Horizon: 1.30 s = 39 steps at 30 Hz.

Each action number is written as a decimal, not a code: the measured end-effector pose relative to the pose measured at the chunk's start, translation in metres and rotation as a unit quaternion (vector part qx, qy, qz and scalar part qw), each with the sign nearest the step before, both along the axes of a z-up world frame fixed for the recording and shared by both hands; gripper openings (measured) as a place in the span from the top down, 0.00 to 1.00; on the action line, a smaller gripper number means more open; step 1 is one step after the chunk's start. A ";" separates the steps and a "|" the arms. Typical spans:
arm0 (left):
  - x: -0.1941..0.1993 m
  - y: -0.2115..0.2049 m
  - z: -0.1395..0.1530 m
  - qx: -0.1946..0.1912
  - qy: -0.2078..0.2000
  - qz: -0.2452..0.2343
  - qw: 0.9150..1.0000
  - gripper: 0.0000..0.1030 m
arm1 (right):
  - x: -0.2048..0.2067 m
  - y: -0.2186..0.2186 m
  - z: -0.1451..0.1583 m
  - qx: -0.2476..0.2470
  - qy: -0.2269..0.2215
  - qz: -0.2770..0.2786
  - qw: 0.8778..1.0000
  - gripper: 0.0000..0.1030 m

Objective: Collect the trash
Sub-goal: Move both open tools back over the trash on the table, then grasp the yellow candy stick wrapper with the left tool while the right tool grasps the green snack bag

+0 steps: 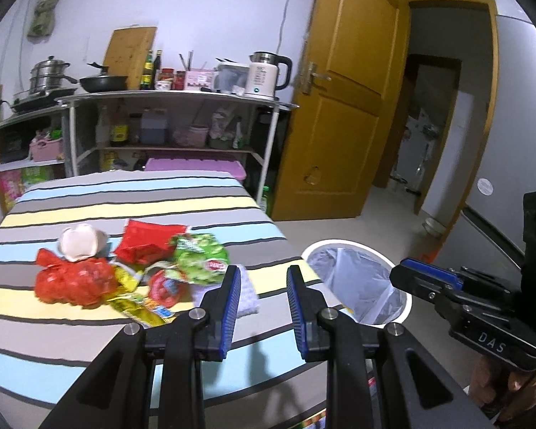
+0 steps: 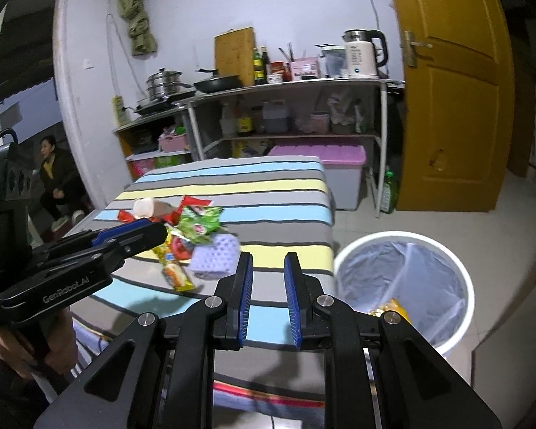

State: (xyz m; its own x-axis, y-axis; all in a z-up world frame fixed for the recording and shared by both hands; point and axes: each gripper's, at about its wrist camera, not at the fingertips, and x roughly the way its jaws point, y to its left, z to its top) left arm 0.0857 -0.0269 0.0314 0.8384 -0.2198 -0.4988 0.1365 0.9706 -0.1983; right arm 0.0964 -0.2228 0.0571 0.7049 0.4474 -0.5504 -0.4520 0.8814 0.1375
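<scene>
A heap of trash lies on the striped table (image 1: 160, 343): a red plastic bag (image 1: 71, 280), a white cup (image 1: 82, 243), a red wrapper (image 1: 146, 243), a green snack bag (image 1: 200, 257), a yellow wrapper (image 1: 139, 304) and a pale purple sponge (image 1: 246, 289). The sponge also shows in the right wrist view (image 2: 214, 254). My left gripper (image 1: 264, 275) is open and empty just right of the heap, near the sponge. My right gripper (image 2: 267, 262) is open and empty over the table's near edge. A white bin (image 2: 403, 286) with a clear liner stands right of the table, a yellow wrapper (image 2: 393, 309) inside.
A metal shelf (image 1: 175, 96) with pots, bottles and a kettle (image 1: 264, 75) stands behind the table. A purple-lidded box (image 2: 325, 164) sits under it. A yellow door (image 1: 343, 100) stands open at the right. A person (image 2: 53, 178) sits at the far left.
</scene>
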 end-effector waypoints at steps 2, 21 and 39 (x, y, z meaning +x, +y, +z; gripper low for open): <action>-0.004 0.007 0.000 0.001 0.000 0.008 1.000 0.75 | 0.000 0.006 0.000 0.000 0.001 0.009 1.000 0.80; -0.013 0.066 -0.035 0.001 0.043 0.074 0.996 0.73 | 0.016 0.047 -0.020 -0.001 0.025 0.066 0.998 0.66; 0.053 0.057 -0.077 -0.050 0.135 0.125 0.982 0.47 | 0.042 0.050 -0.037 0.001 0.049 0.063 0.997 0.66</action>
